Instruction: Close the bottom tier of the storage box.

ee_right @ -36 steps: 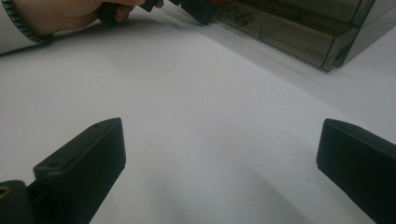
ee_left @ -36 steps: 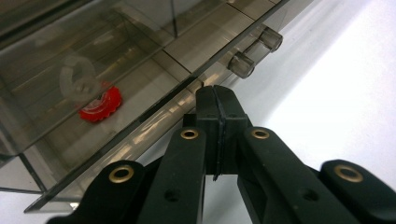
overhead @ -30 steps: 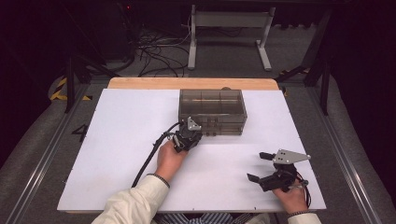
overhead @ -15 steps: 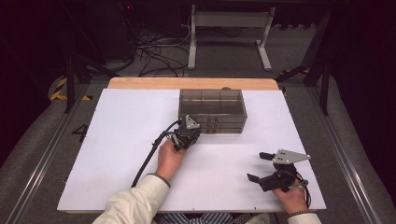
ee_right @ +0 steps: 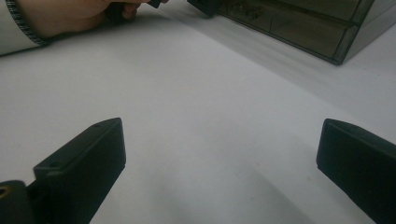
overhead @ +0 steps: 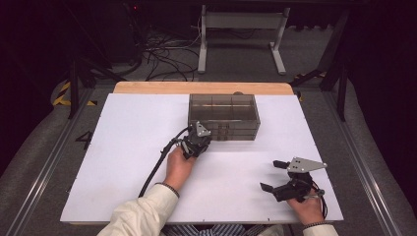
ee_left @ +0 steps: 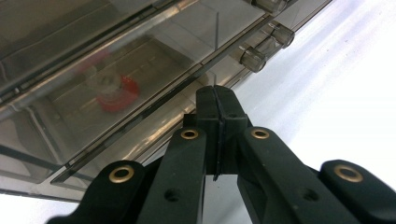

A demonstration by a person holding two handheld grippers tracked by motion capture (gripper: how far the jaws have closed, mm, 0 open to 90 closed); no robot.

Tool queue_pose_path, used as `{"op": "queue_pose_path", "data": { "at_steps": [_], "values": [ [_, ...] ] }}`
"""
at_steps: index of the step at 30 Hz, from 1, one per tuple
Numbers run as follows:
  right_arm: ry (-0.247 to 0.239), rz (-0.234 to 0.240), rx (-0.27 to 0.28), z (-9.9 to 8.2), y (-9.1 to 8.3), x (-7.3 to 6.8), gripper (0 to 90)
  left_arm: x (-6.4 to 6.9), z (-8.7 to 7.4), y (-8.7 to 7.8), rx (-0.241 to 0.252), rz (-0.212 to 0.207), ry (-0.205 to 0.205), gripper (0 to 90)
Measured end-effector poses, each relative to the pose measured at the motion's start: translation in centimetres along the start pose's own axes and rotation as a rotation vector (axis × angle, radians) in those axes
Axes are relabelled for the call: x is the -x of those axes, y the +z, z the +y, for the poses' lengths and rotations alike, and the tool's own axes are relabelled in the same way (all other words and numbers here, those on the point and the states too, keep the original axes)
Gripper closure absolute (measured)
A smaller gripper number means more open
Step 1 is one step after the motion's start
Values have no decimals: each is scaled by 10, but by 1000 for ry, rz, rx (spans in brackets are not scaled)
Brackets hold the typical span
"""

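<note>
The left gripper (ee_left: 217, 100), jaws pressed flat together with nothing between them, sits with its tips at the front of the drawer box (overhead: 223, 117), just beside a clear knob (ee_left: 252, 58). Since a second ago it has edged closer to that front (barely), so a push or a catch on a drawer looks likely next. Inside one drawer lies a red piece (ee_left: 113, 88). The right gripper (overhead: 273, 176) rests well apart from the box, jaws wide and empty.

Drawer box (overhead: 223, 117) blocks ahead — sides free.
</note>
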State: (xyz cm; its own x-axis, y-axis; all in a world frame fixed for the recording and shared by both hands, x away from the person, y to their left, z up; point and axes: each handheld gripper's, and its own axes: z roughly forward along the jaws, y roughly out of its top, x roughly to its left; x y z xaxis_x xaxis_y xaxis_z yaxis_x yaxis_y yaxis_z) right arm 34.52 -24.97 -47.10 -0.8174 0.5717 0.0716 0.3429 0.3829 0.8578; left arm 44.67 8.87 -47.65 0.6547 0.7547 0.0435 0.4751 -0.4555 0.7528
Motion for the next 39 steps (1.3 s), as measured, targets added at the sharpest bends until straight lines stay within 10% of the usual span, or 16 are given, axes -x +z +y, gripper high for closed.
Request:
{"op": "queue_pose_path", "data": {
  "at_steps": [39],
  "values": [
    [2,2,-4,0,1,0,20,17,10,-40,60,-143,29,648]
  ]
}}
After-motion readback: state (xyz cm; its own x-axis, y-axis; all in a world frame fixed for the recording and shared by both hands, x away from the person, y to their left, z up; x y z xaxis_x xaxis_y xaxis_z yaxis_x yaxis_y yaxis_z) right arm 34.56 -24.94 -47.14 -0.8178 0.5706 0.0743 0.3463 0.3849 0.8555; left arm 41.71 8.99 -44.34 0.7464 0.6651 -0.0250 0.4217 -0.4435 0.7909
